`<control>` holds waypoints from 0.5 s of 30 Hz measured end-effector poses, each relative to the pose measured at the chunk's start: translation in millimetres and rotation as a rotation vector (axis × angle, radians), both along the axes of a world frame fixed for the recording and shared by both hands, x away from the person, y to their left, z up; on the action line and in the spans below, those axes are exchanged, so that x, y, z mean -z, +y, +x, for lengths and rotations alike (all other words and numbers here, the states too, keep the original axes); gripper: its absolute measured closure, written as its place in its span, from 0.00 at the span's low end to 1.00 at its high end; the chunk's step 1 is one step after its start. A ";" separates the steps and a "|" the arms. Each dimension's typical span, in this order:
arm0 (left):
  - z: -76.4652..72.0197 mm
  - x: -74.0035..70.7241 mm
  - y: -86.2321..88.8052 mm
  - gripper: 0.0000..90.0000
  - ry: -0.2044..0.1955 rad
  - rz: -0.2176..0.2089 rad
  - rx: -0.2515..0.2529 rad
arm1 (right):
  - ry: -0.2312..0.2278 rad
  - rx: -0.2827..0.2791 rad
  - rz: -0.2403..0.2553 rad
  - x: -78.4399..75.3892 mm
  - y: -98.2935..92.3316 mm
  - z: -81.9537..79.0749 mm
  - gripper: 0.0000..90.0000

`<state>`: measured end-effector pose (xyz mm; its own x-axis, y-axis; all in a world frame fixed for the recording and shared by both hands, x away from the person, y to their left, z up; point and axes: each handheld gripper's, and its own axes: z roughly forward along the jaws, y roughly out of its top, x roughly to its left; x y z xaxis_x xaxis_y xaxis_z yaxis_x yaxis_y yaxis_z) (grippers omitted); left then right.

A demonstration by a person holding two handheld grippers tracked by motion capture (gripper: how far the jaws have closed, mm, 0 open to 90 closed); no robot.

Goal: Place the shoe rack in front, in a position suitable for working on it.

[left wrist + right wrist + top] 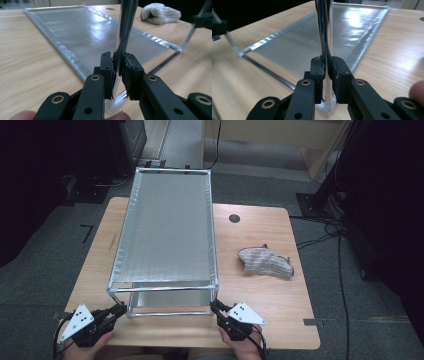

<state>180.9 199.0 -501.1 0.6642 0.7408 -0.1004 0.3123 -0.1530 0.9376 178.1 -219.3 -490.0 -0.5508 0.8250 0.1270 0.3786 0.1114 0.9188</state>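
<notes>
At a wooden table [265, 290], the left gripper [120, 309] and right gripper [215, 307] each clamp a front post of the metal rack [165, 235]; a sock [265, 262] lies nearby.

This looks like a lab or test room set up for recording. A small wooden bench [260, 225] with a cable hole [234, 218] stands alone on grey carpet tiles [45, 265], lit from above while the edges of the frame stay dark. Black cables [340, 245] trail over the floor at the right, past a black stand base [312, 202] at upper right. Dark equipment [125, 145] sits at upper left, and pale wooden furniture [280, 135] runs along the top.
</notes>
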 end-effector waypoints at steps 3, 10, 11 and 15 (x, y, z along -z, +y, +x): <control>-2.8 0.2 -6.7 0.88 0.002 0.003 0.029 | 0.001 0.026 0.011 1.0 -6.2 3.6 0.89; -10.3 0.4 -23.4 0.88 -0.002 0.009 0.105 | 0.005 0.084 0.022 3.6 -20.5 12.9 0.88; -10.3 0.4 -23.4 0.88 -0.002 0.009 0.105 | 0.005 0.084 0.022 3.6 -20.5 12.9 0.88; -13.9 0.9 -35.1 0.88 -0.006 0.013 0.155 | 0.006 0.124 0.037 5.9 -29.9 21.6 0.87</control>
<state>167.0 164.0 -502.0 0.7715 0.6303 -0.0867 0.2781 -0.2114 0.9370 199.6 -249.2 -495.9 -0.4438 0.8815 0.1609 0.3925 0.0298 0.9193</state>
